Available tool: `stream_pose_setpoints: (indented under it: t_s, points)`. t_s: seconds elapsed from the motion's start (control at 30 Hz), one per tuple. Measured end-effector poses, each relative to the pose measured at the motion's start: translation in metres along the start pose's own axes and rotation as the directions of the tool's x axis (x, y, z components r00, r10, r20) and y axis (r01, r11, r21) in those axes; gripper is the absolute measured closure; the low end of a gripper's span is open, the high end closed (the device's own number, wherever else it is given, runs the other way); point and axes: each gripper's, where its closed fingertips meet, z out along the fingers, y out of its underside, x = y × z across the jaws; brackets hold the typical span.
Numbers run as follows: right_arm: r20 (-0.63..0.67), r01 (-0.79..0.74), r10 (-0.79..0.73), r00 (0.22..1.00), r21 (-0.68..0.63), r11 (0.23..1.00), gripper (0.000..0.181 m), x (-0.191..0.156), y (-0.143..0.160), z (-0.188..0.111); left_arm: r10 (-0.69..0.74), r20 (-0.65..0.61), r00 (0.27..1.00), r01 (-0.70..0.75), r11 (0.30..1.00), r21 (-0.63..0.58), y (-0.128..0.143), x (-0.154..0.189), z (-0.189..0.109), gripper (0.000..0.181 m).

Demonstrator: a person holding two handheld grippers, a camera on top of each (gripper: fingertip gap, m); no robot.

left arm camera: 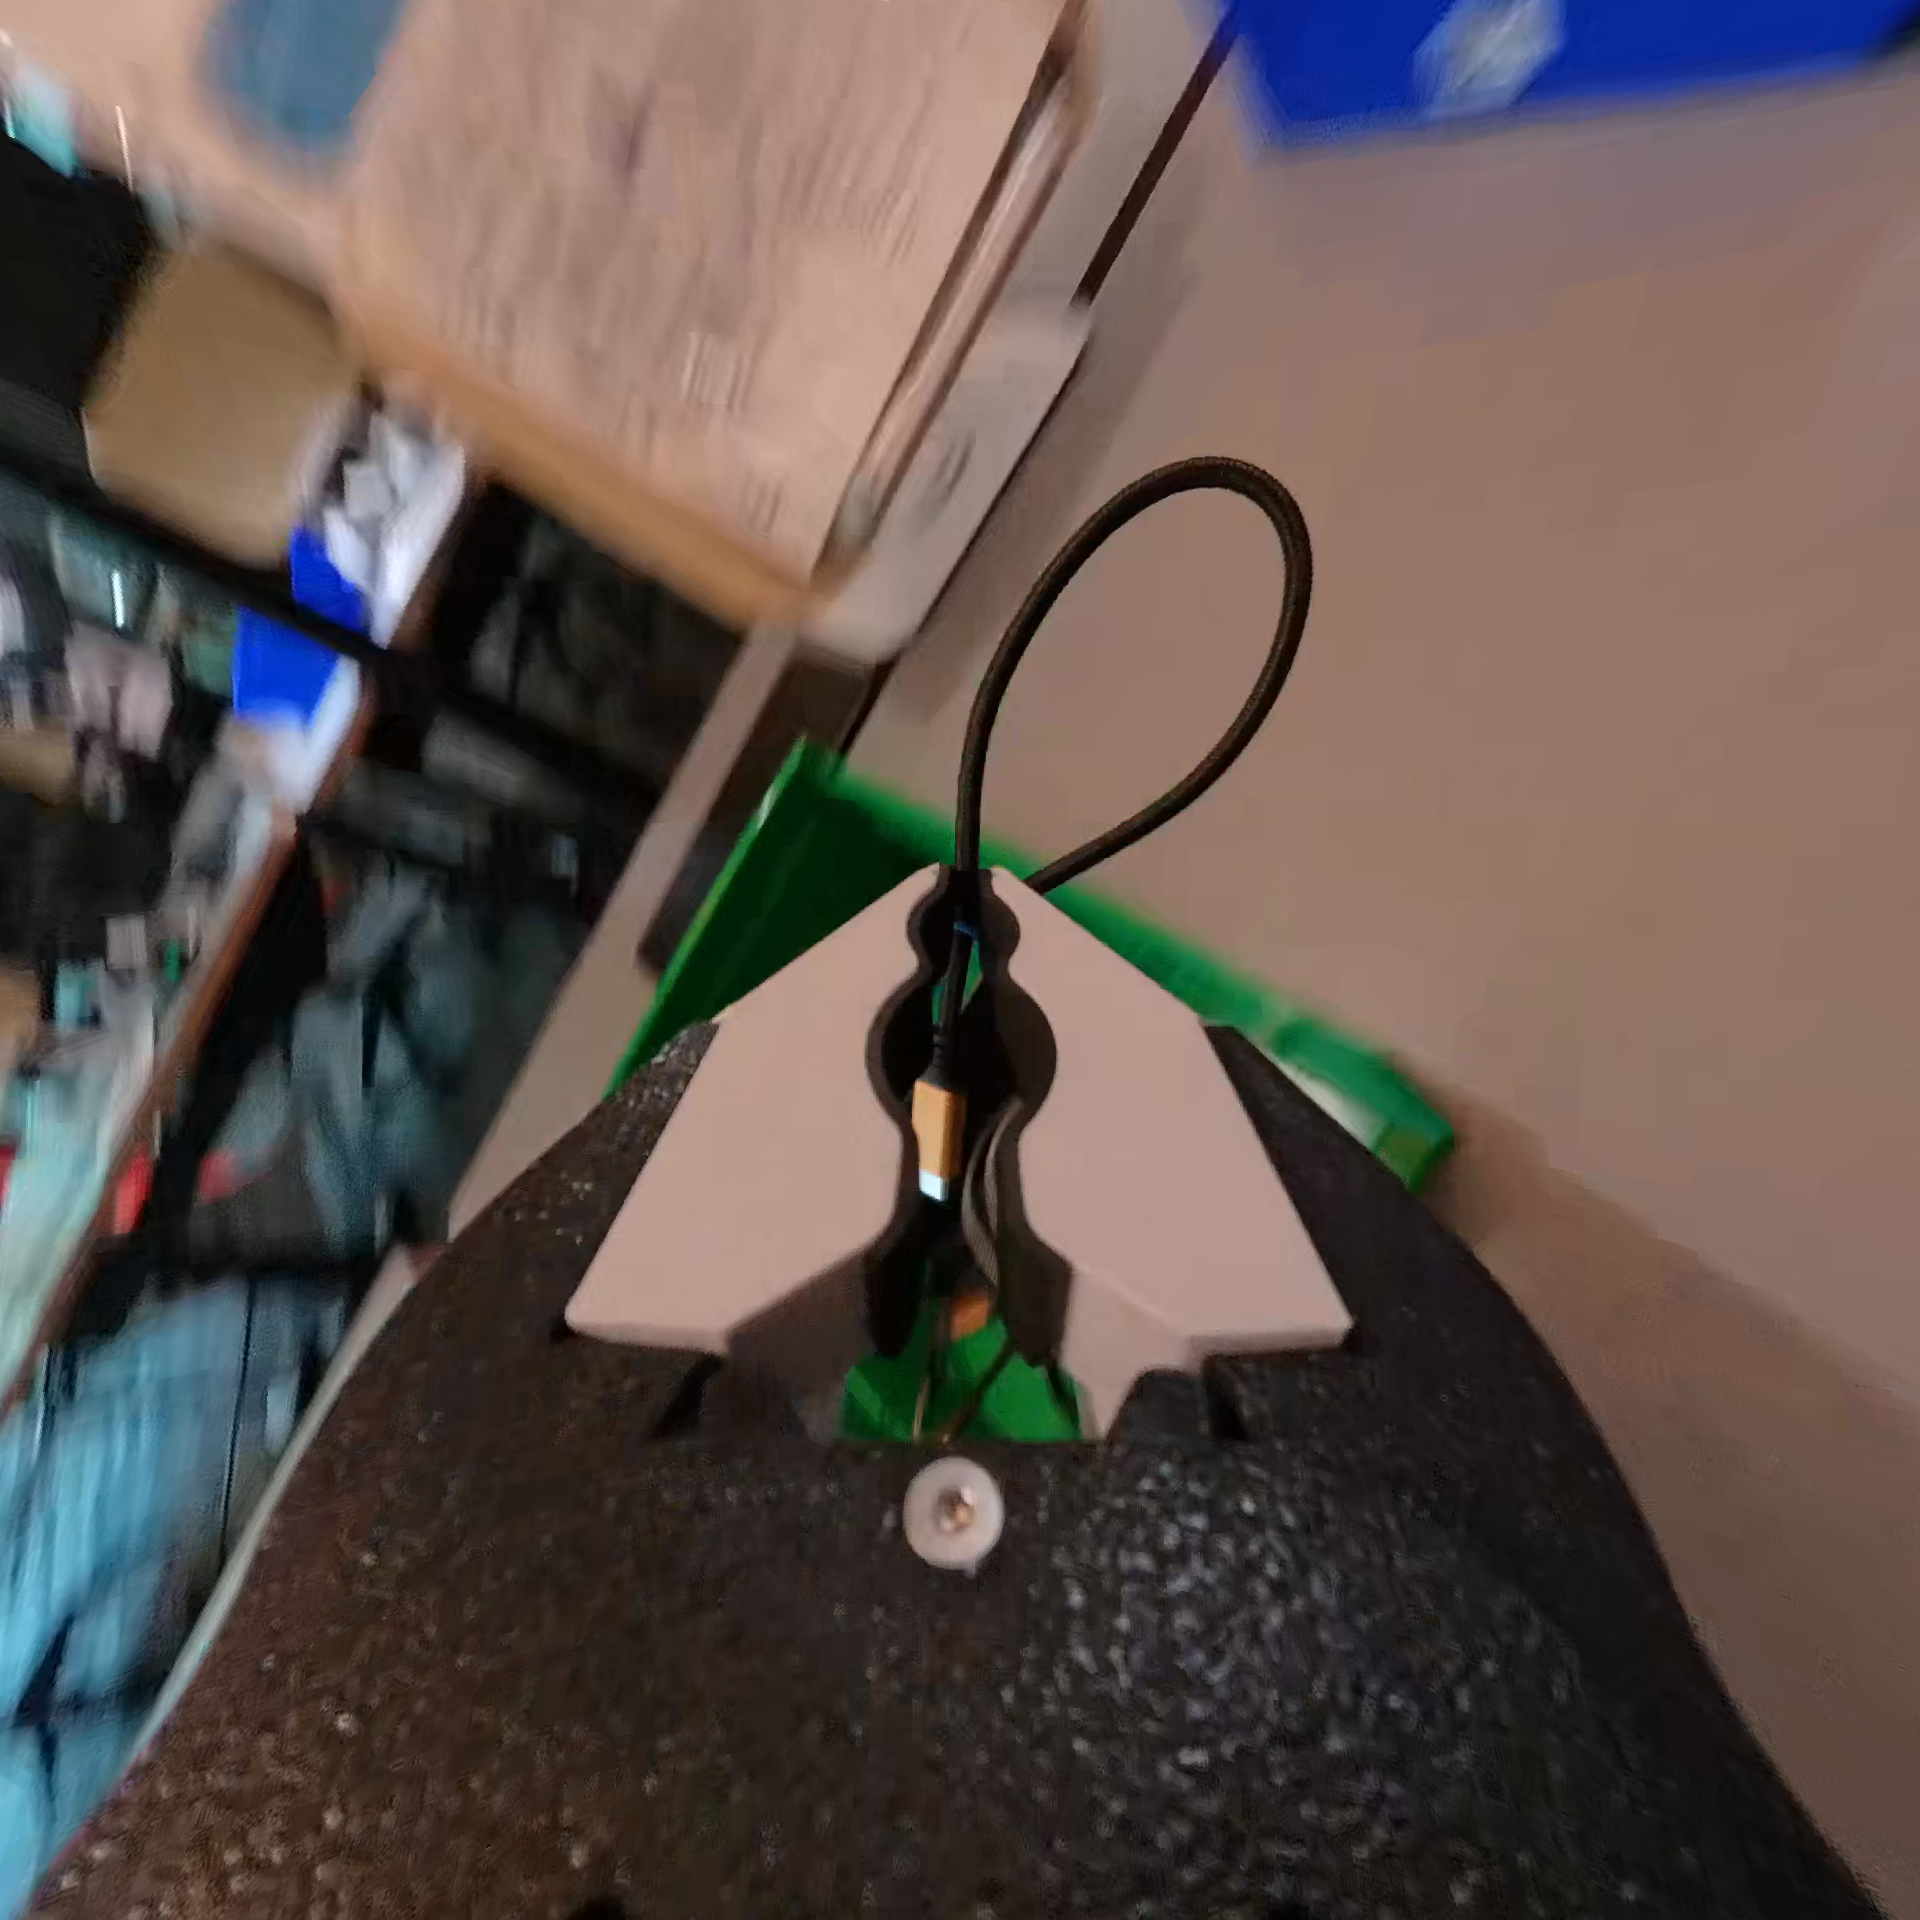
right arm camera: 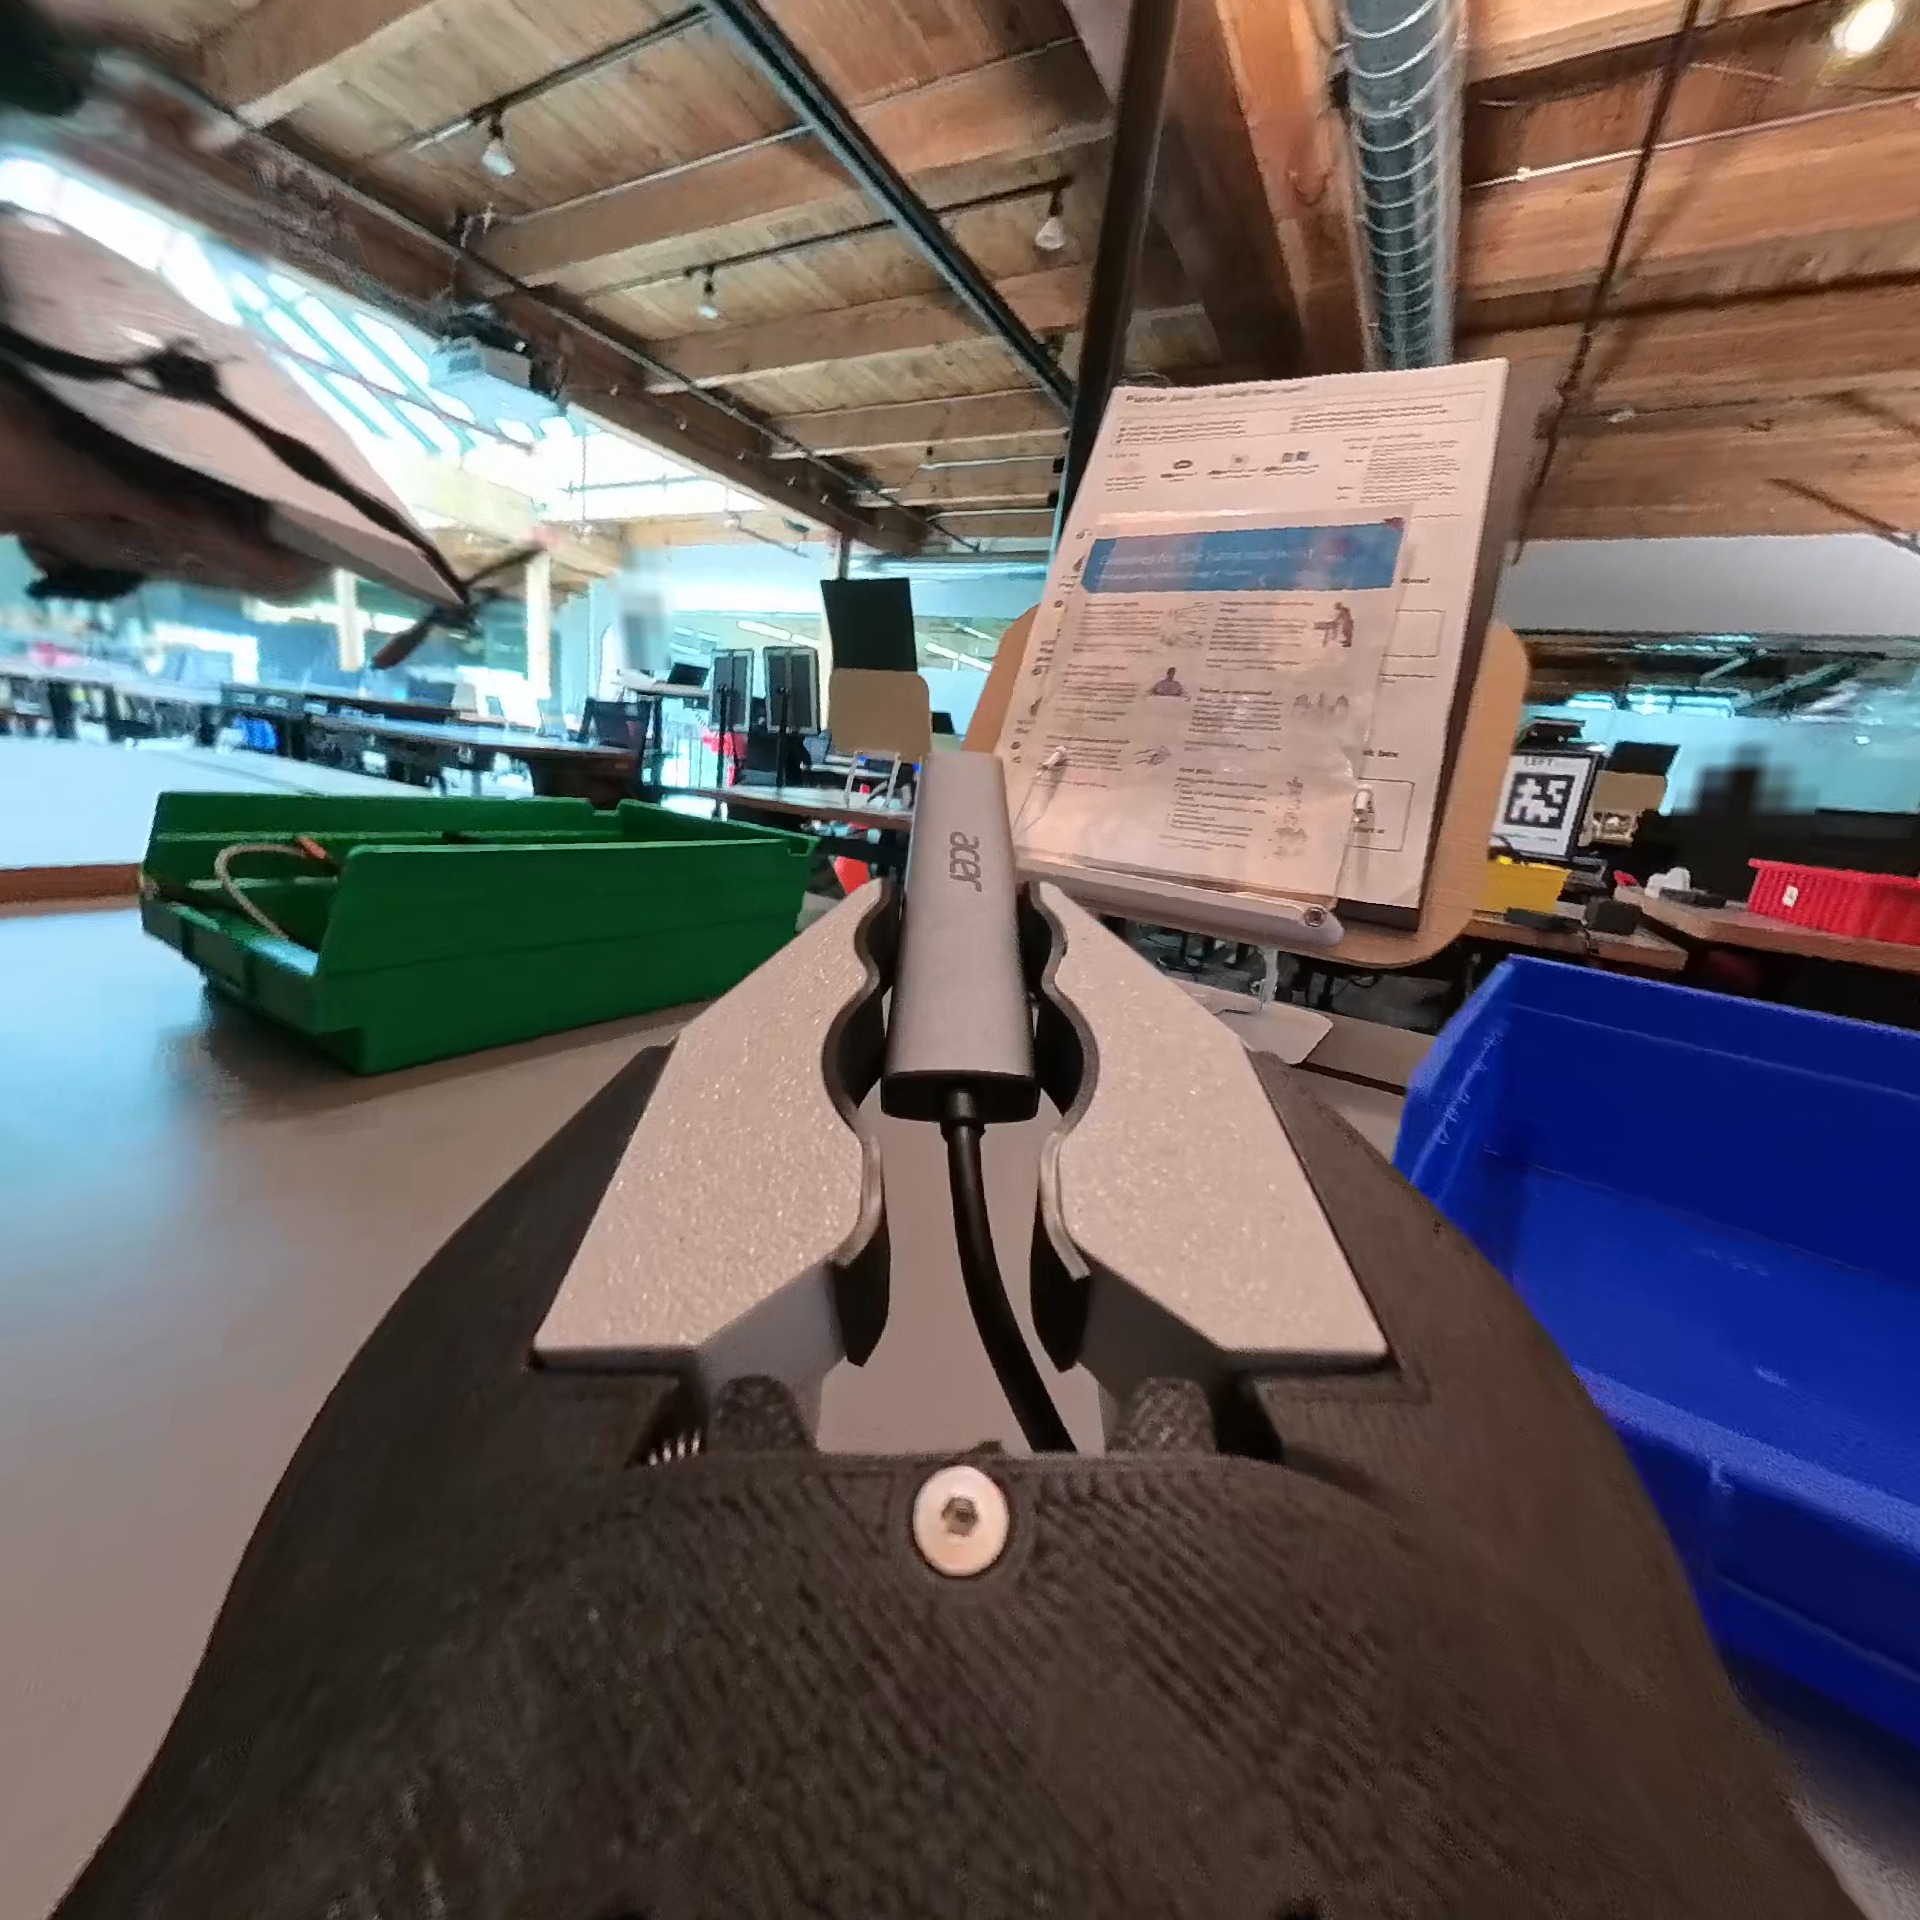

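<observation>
Black braided cable (left arm camera: 1143,665) pinched between the pale fingers (left arm camera: 769,1153) of the left gripper (left arm camera: 964,883), a loop arching up past the tips and curling back down on the right side; orange-gold plug (left arm camera: 938,1138) with a silver tip lodged in the gap between the same fingers, pointing back toward the camera, a second dark strand running alongside. Just behind and below, green bin (left arm camera: 831,862), tilted in the left wrist view, resting on the pale desk (left arm camera: 1558,623); more green visible through the gap low between the fingers. Farther off, blurred: wooden board (left arm camera: 644,291) at upper left, blue bin (left arm camera: 1558,62) at the top right corner, cluttered shelves along the left edge. Grey slim hub (right arm camera: 961,956) clamped upright between the grey fingers (right arm camera: 748,1153) of the right gripper (right arm camera: 961,904), narrow end up and clear of the tips, black lead (right arm camera: 987,1247) dropping from its lower end back toward the gripper body. Left of it, green bin (right arm camera: 499,914) on the desk (right arm camera: 156,1143), a thin looped wire (right arm camera: 249,883) lying inside. Blue bin (right arm camera: 1683,1247) close at right. Behind the hub, printed sheets (right arm camera: 1247,644) propped on a wooden stand (right arm camera: 1486,831); beyond, an open office with a timber ceiling.
</observation>
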Motion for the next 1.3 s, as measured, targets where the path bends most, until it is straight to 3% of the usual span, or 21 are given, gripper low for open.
stream_pose_setpoints:
  t_s: [0.03,0.13,0.27,0.4,0.57,0.7,0.8,0.9,0.97,1.03,1.17,1.3]
  points:
    - [-0.015,-0.029,0.029,0.999,0.009,1.000,0.159,0.005,-0.001,-0.001,0.071,-0.044,0.997,-0.066,0.992,0.105,-0.028,0.020,-0.009,0.180]
    - [-0.052,-0.096,0.097,0.994,0.033,0.995,0.159,0.018,-0.003,-0.004,0.355,-0.139,0.925,-0.309,0.912,0.271,-0.075,0.098,-0.015,0.180]
    - [-0.040,-0.069,0.070,0.997,0.029,0.997,0.159,0.015,-0.003,-0.004,0.613,-0.225,0.757,-0.509,0.770,0.385,-0.082,0.204,0.011,0.180]
    - [-0.030,-0.045,0.046,0.998,0.023,0.999,0.159,0.011,-0.002,-0.003,0.644,-0.382,0.662,-0.503,0.761,0.411,-0.060,0.267,0.041,0.180]
    - [-0.027,-0.039,0.040,0.999,0.016,0.999,0.159,0.010,-0.002,-0.002,0.579,-0.473,0.664,-0.425,0.813,0.398,-0.051,0.287,0.066,0.180]
    - [-0.024,-0.042,0.042,0.999,0.016,0.999,0.159,0.010,-0.002,-0.002,0.417,-0.520,0.746,-0.282,0.904,0.321,-0.046,0.285,0.076,0.164]
    - [-0.026,-0.044,0.045,0.999,0.020,0.999,0.159,0.010,-0.002,-0.003,0.050,-0.457,0.888,0.021,0.989,0.148,-0.051,0.264,0.079,0.165]
    - [-0.027,-0.036,0.037,0.999,0.021,0.999,0.159,0.010,-0.002,-0.003,-0.384,-0.267,0.884,0.385,0.921,-0.052,-0.034,0.246,0.074,0.159]
    - [-0.028,-0.031,0.031,0.999,0.020,0.999,0.159,0.009,-0.002,-0.003,-0.523,-0.173,0.835,0.504,0.852,-0.141,-0.018,0.253,0.069,0.145]
    - [-0.026,-0.024,0.024,0.999,0.018,1.000,0.159,0.008,-0.002,-0.002,-0.597,-0.170,0.784,0.564,0.799,-0.210,-0.014,0.271,0.069,0.137]
    - [-0.021,-0.016,0.016,1.000,0.021,1.000,0.159,0.007,-0.003,-0.003,-0.638,-0.158,0.754,0.579,0.759,-0.299,-0.014,0.286,0.081,0.130]
    - [-0.019,-0.016,0.016,1.000,0.018,1.000,0.159,0.006,-0.002,-0.002,-0.660,-0.184,0.729,0.602,0.745,-0.288,-0.033,0.282,0.087,0.132]
